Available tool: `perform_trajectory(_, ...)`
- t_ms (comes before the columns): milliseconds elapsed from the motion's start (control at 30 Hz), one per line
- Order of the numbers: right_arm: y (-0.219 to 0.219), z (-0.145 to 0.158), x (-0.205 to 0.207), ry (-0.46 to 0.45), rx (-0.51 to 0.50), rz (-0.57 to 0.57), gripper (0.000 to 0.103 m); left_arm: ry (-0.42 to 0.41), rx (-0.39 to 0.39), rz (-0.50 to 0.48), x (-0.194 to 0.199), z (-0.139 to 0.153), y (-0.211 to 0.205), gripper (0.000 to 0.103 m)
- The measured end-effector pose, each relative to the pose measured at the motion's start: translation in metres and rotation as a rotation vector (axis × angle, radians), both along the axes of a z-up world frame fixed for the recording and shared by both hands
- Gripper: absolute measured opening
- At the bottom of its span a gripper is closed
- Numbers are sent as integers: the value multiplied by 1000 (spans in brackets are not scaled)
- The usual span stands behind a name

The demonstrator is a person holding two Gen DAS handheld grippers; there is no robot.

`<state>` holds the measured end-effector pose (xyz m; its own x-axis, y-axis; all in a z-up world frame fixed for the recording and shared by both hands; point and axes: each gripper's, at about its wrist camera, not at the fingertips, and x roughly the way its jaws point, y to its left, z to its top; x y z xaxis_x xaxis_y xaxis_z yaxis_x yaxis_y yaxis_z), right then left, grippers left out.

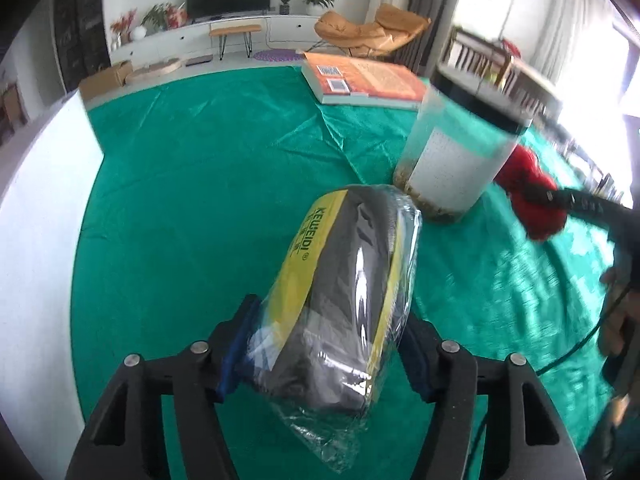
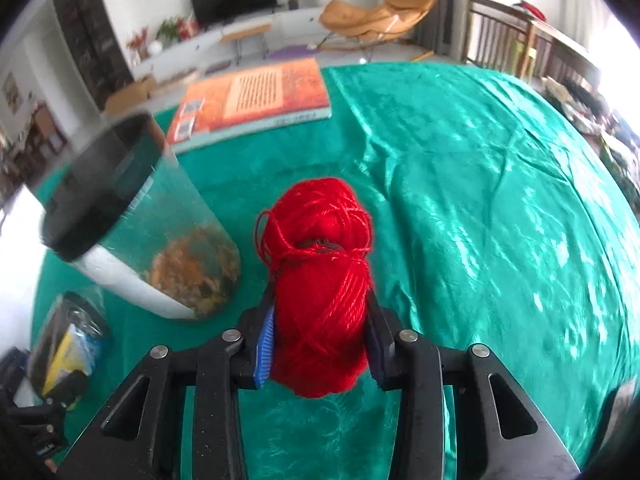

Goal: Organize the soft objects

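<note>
My left gripper (image 1: 324, 344) is shut on a clear plastic packet of grey cloth with a yellow label (image 1: 344, 280) and holds it above the green tablecloth (image 1: 180, 200). My right gripper (image 2: 320, 340) is shut on a red ball of yarn (image 2: 324, 280), held over the cloth. The yarn also shows at the right of the left wrist view (image 1: 532, 196), with the right gripper's finger on it. The packet shows at the lower left of the right wrist view (image 2: 68, 344).
A clear jar with a black lid and white label (image 1: 456, 148) stands between the two grippers; it also shows in the right wrist view (image 2: 132, 216). An orange book (image 1: 364, 80) lies at the far edge of the table. Chairs stand beyond the table.
</note>
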<state>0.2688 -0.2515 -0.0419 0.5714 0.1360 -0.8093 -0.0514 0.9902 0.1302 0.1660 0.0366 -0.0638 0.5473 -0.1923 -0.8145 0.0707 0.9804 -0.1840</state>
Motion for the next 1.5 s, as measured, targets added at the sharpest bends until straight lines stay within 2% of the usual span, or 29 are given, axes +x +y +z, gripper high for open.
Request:
perform_trajectory(67,-7,16,-21,-48,41,-22,40,-10,-105,27,-14,12,11,62)
perform_trajectory(133,-6,36,-46,-102,56,-17,40,-36,-177,31,-31,28,20,62)
perform_trajectory(267,20,83,-96,-186,98,86,40,-97,-260,61,-64,65,48,62)
perform_trajectory(367,56,113,-125,-214,184,192,40,-154,-308,106,-94,99,89,62)
perform_trajectory(467,108,139,-155,-222,274,332,40,-219,-231,176,-129,129,136,62)
perform_trajectory(533,147,151,-172,-220,322,438,40,-223,-148,245,-152,137,167,63)
perform_trajectory(567,168,154,-181,-210,346,491,40,-211,-80,294,-164,139,184,64)
perform_trajectory(600,190,156,-189,-193,370,541,40,-196,-16,336,-172,137,197,67)
perform_trajectory(700,248,148,-205,-123,435,655,41,-177,162,453,-206,126,234,88)
perform_trajectory(733,265,143,-209,-106,441,679,47,-174,197,479,-215,121,241,94)
perform_trajectory(767,282,137,-213,-91,444,700,55,-168,231,505,-222,117,247,95)
perform_trajectory(800,296,131,-216,-75,451,715,59,-159,253,524,-228,113,252,95)
perform_trajectory(833,307,123,-218,-56,467,736,64,-151,259,536,-233,110,255,95)
perform_trajectory(967,321,102,-219,20,458,748,64,-159,254,570,-244,106,254,95)
perform_trajectory(1233,305,112,-236,-64,295,685,71,-155,178,664,-239,117,250,97)
perform_trajectory(1300,303,116,-237,-67,246,683,71,-154,211,680,-242,121,245,97)
perform_trajectory(1433,308,124,-248,-67,155,698,71,-195,349,689,-255,133,230,97)
perform_trajectory(1500,314,127,-252,-69,109,711,71,-187,357,681,-259,138,226,97)
